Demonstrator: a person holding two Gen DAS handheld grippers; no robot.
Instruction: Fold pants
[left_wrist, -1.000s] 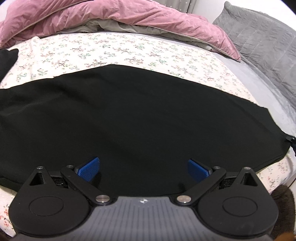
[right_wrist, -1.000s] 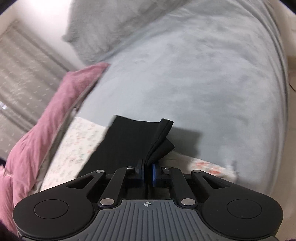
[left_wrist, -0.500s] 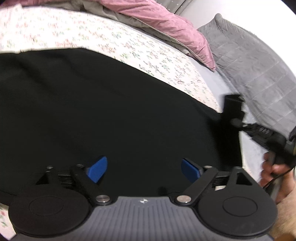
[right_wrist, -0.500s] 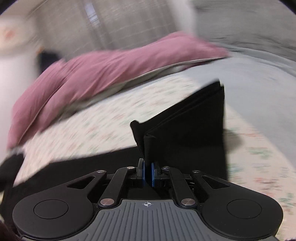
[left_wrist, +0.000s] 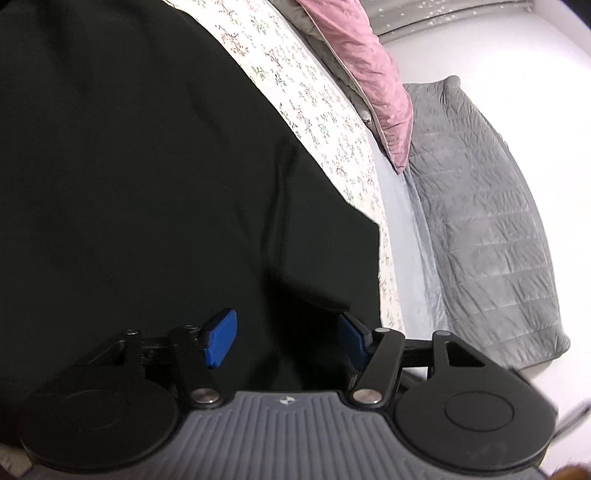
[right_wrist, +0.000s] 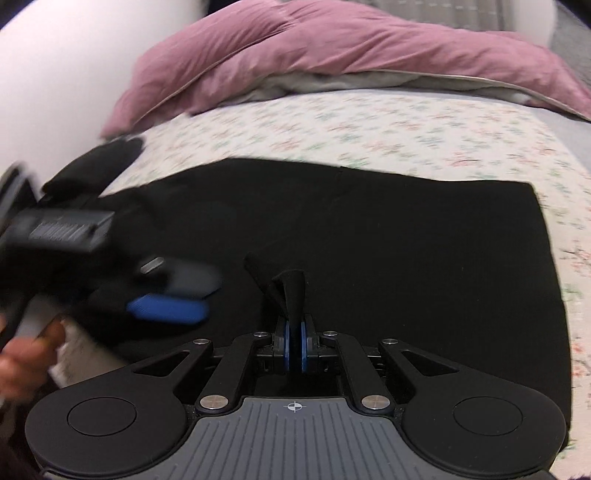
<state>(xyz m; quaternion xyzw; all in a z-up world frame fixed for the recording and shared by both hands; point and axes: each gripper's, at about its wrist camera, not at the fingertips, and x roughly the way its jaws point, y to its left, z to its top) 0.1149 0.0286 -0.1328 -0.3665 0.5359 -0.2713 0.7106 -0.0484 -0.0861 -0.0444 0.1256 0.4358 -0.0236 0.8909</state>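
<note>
The black pants (left_wrist: 147, 192) lie spread on the flowered sheet, doubled over themselves, and fill the middle of the right wrist view (right_wrist: 406, 251). My right gripper (right_wrist: 294, 347) is shut on a bunched edge of the pants (right_wrist: 290, 295), held low over the cloth. My left gripper (left_wrist: 284, 339) is open with its blue pads (left_wrist: 219, 341) just above the black cloth near its right edge, holding nothing. It also shows blurred at the left of the right wrist view (right_wrist: 162, 295).
A pink duvet (right_wrist: 332, 48) is piled at the far side of the bed. A grey quilted blanket (left_wrist: 487, 221) lies beyond the flowered sheet (left_wrist: 325, 122). A small dark item (right_wrist: 110, 155) sits on the sheet at far left.
My right gripper has carried the pant end over and down onto the rest of the pants. My left gripper has swung toward the cloth's right edge and stayed open.
</note>
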